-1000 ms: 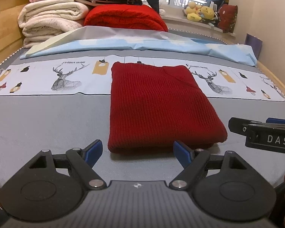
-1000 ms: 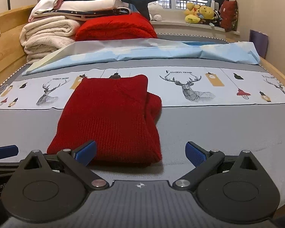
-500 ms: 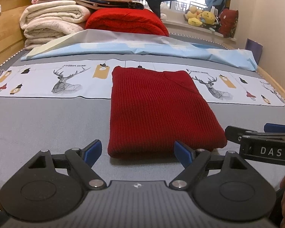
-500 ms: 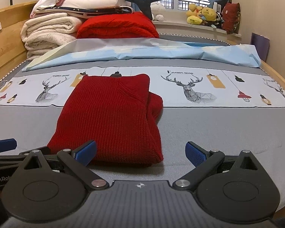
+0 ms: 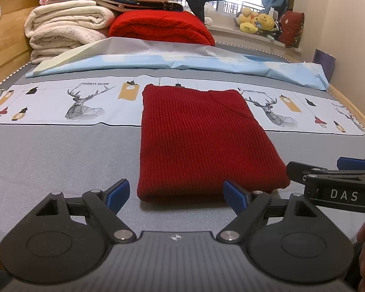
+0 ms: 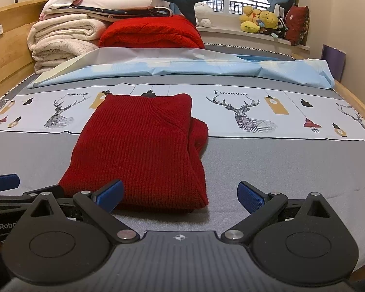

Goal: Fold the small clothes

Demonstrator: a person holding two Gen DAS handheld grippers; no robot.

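a red knit sweater (image 5: 202, 141) lies folded into a rectangle on the grey bed sheet (image 5: 48, 160), in the near half of the bed and roughly in the middle of its width. its long axis runs away from the cameras toward the headboard end: the near short edge sits just ahead of the grippers, and the far short edge overlaps the pale printed strip with deer drawings (image 5: 85, 102). in the right wrist view the sweater (image 6: 143, 146) shows a tucked layer bulging out along its right side, so that edge looks thicker and less neat than the left one.

the left gripper (image 5: 176, 193) has its blue-tipped fingers spread wide and holds nothing; the sweater's near edge lies between and just beyond the tips, though whether they touch the cloth is hard to tell from this angle. the right gripper (image 6: 181, 194) is spread wide too and empty, its left finger (image 6: 109, 192) in front of the sweater's near right corner and its right finger over bare sheet.

no box or basket shows. farther back lie a light blue sheet (image 5: 182, 63), a red blanket (image 5: 163, 28) and a stack of cream blankets (image 5: 68, 31).
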